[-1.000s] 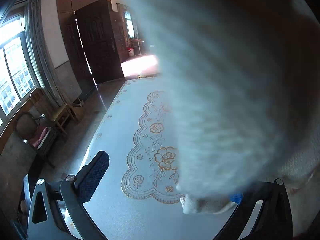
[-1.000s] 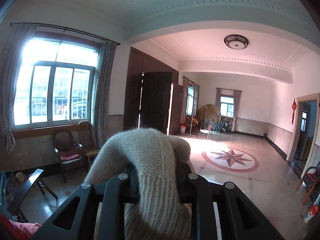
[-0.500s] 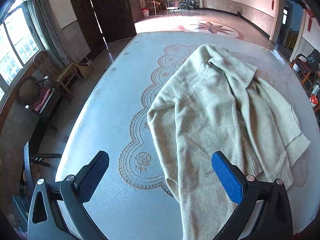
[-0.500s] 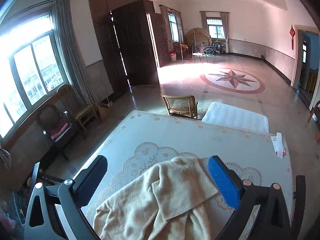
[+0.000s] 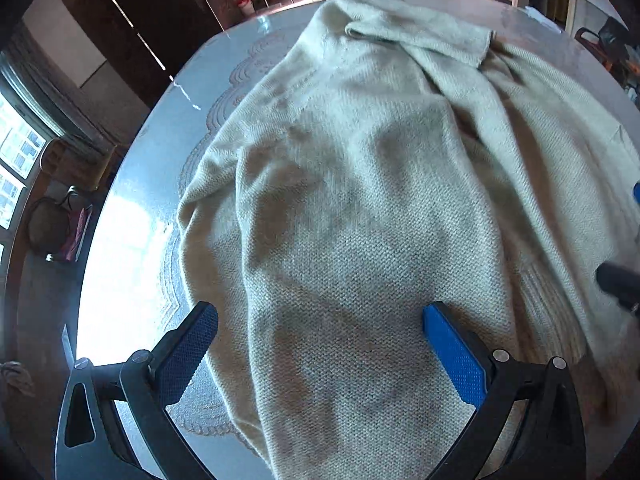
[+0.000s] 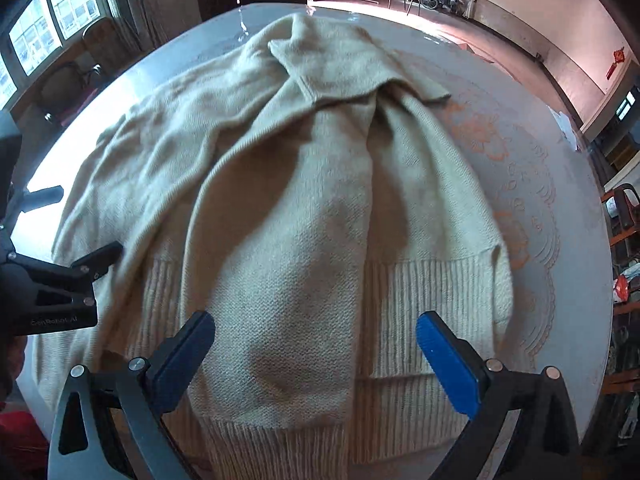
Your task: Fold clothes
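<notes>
1. On the counter (image 6: 568,184), spread from the far edge to the near edge, there's a cream knit sweater (image 6: 304,184). It's rumpled, one sleeve (image 6: 288,280) lies lengthwise down the middle with its cuff near the ribbed hem (image 6: 404,300), and the collar end sits bunched toward the far edge.
2. Right tongs (image 6: 315,354) have just been opening and stand spread wide above that sleeve, pinching nothing. Left tongs (image 5: 320,354) are spread too, over the left side of the sweater near the counter's left edge, nothing held.
3. Looks to me like the step in hand is picking new grab points to flatten it before any fold.
4. How I'd do it well: grab single layers at the edges, not the bulky middle. Knit stretches, so pull gently and evenly with both tongs.
5. Move the sleeve off the body first, I think, otherwise the fold comes out lumpy.
6. Watch the hem side near the edge, it could slide off if tugged that way.
</notes>
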